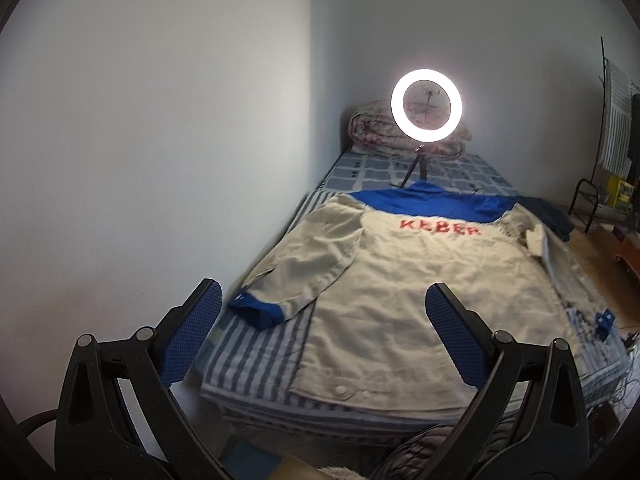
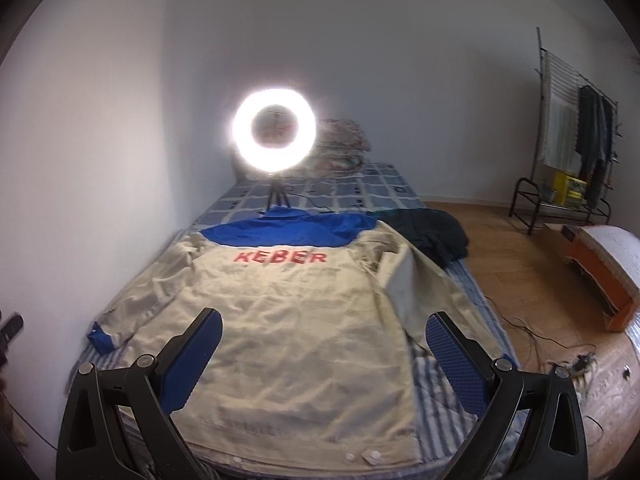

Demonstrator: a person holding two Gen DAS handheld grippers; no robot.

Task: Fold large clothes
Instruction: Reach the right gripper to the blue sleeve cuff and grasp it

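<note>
Jacket (image 2: 296,344) flat on bed (image 1: 256,364), back up.
Soft, bulky cloth: both grippers (image 1: 320,336) (image 2: 320,364) gape empty; pinch your sleeve cuffs (image 1: 260,312).

Dim room; ring light (image 2: 274,131) glares; fisheye edges warped.

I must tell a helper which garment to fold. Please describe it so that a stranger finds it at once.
Look at the bed against the white wall. Spread flat in front of the ring light lies a beige jacket with blue shoulders. Unlike the dark clothes bunched beside it, it shows red letters KEBER.
</note>
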